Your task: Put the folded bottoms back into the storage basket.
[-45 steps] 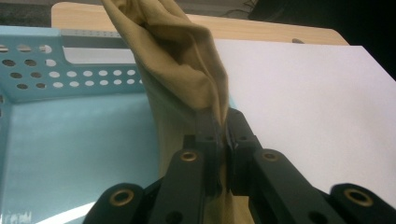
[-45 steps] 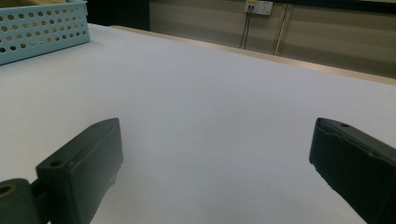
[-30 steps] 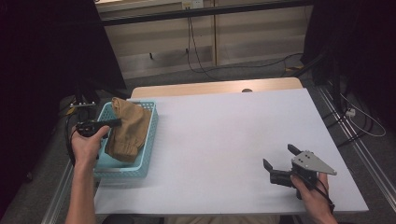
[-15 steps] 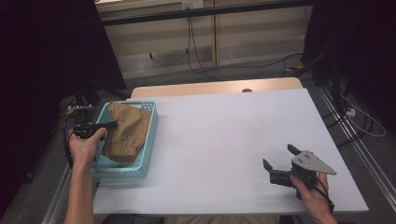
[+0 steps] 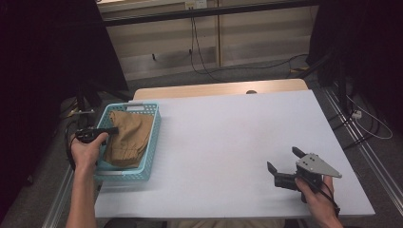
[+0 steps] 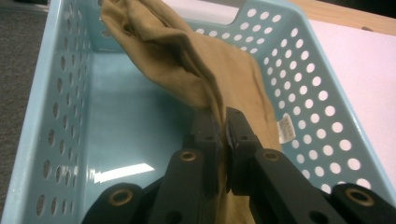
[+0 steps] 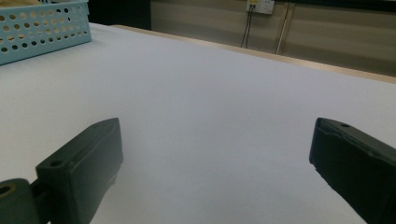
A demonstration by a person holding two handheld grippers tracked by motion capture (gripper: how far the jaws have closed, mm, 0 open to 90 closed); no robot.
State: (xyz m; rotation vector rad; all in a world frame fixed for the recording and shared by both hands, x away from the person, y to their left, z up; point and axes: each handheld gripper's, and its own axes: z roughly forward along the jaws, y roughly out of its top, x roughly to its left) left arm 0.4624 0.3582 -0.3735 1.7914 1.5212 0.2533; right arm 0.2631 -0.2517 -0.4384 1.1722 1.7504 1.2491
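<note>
A tan garment [image 5: 128, 137] lies in the light-blue perforated basket [image 5: 151, 142] at the table's left edge. My left gripper [image 5: 113, 129] is shut on a fold of that garment [image 6: 196, 70], its jaws pinched together on the cloth inside the basket [image 6: 51, 102]. A small white label [image 6: 286, 128] shows on the garment's right side. My right gripper [image 5: 285, 164] rests low over the white table [image 5: 228, 133] at the front right, jaws wide apart with nothing between them. In the right gripper view my right gripper [image 7: 215, 154] faces bare tabletop, with the basket [image 7: 42, 28] at the far left.
The white tabletop [image 7: 210, 93] stretches between the basket and my right gripper. A wooden strip [image 5: 214, 89] runs along the far edge. Cables [image 5: 204, 52] lie on the floor beyond, and metal rails [image 5: 366, 142] run beside the table at right.
My left gripper has lowered the tan garment, which hung bunched above the basket before and now lies down inside it. The right gripper has stayed still.
</note>
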